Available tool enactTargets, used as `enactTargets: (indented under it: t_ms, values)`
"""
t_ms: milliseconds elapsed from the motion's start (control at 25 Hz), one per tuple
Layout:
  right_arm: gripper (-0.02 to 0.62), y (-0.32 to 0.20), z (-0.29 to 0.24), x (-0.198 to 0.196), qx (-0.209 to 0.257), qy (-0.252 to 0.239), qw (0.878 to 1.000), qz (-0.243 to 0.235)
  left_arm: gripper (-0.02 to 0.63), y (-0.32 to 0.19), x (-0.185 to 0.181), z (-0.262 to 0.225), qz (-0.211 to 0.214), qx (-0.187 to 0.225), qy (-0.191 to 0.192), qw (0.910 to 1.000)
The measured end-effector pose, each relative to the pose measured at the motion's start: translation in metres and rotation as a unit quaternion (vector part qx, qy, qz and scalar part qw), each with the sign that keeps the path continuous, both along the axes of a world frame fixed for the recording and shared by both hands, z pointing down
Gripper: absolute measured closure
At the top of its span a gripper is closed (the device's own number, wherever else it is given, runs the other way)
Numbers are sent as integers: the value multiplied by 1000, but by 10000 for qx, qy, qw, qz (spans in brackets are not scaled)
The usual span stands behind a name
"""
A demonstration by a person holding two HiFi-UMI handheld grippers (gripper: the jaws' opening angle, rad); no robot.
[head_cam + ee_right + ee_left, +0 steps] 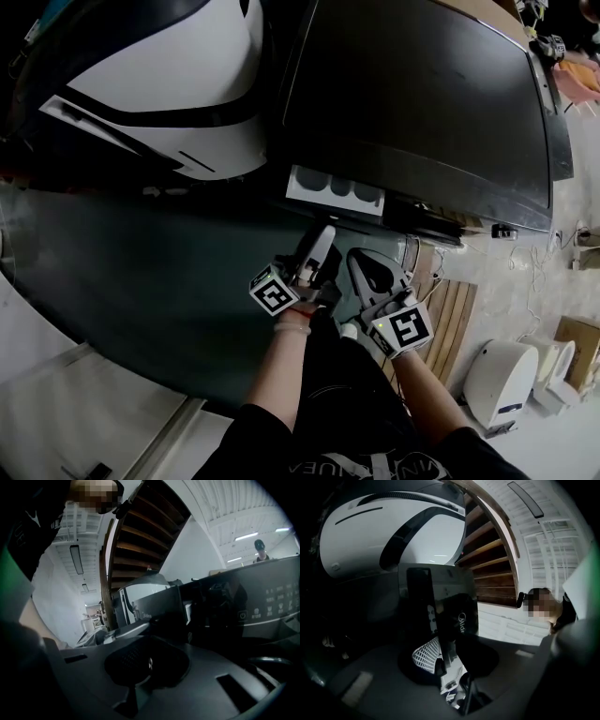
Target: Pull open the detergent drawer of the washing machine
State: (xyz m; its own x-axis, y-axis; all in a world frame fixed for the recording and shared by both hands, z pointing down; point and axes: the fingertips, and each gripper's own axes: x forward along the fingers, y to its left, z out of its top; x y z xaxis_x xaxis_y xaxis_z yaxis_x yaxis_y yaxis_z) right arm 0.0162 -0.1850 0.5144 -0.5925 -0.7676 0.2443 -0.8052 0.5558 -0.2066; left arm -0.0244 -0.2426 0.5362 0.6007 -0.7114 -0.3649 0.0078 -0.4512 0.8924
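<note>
While the drawer point(335, 185) already stood part-way out of the washer point(422, 94), its white compartments showing at 12 o'clock from the left gripper point(324, 234), that gripper was closed on the drawer's dark glossy front. The left gripper view showed the panel caught between its pads.

The step in hand looked to be the pull itself. To do it well, the grip needed to sit square on the front. The pull needed to run straight along the drawer's own line, toward 6 o'clock in the head view, level and without twist. A sideways drag could bind the tray in its slot, or let the smooth panel slip from the pads. A slow, even draw would also spare the stop at the end of travel.

The right gripper point(360, 257) sat just beside the left one, at 4 o'clock from it, jaws together on nothing. It belonged clear of the drawer's path.

A rounded white appliance point(178, 84) stood at 10 o'clock from the drawer, well apart. Wooden slats point(452, 314) lay at 4 o'clock, with white units point(511, 375) farther the same way, none in the line of pull. Nearest that line was the person point(347, 403), at 6 o'clock, who would likely need to give room as the drawer came out.
</note>
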Motion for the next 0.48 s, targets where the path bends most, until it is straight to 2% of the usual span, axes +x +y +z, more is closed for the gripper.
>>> enactTargets:
  t_ms: [480]
  values:
    - [581,20,-5,-10,-50,-72,9996,-259,494,27,-7,2,-101,-38,-3,9999]
